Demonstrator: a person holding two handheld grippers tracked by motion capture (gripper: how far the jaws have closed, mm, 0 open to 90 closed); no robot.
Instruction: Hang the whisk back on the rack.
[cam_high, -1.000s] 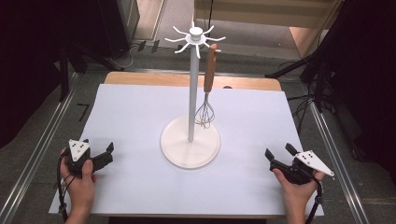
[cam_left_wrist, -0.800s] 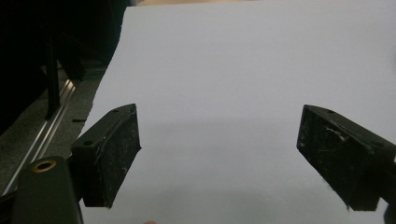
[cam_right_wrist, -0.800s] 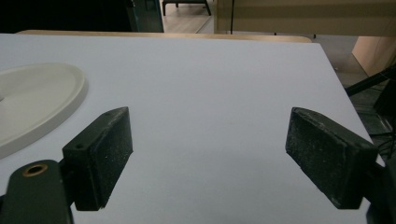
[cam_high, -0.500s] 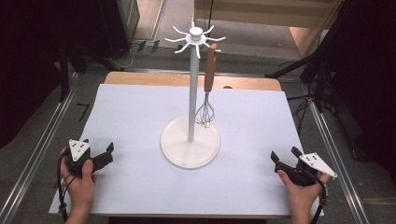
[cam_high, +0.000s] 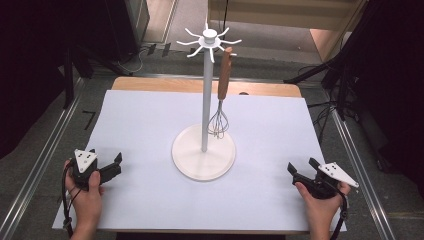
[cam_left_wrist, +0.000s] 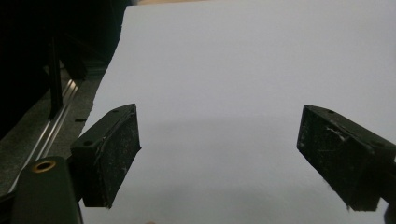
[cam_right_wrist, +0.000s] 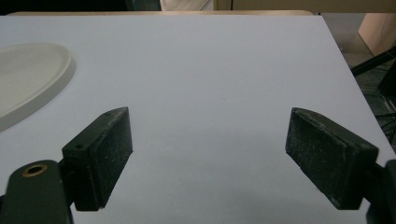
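Left gripper (cam_high: 116, 165) is held low at the near-left of the white sheet-covered table (cam_high: 280, 130); jaws are spread wide, nothing between them. In the left gripper view only bare white sheet is seen between and ahead of the jaws, with the table's left edge and a metal rail (cam_left_wrist: 56, 126) off to the jaws' left.

Right gripper (cam_high: 300, 170) is held at the near-right; jaws likewise spread wide, nothing gripped. Bare sheet lies between them in the right gripper view.

White utensil stand with a round base, thin pole and spoked hook crown (cam_high: 204, 150) is set mid-table, well apart from both grippers. Its base rim (cam_right_wrist: 32, 79) is seen ahead and to the left of the right jaws.

Wire whisk with a brown wooden handle (cam_high: 223, 85) is hung upright from a hook, wire end just above the base, just beside the pole. Neither pair of jaws touches it.
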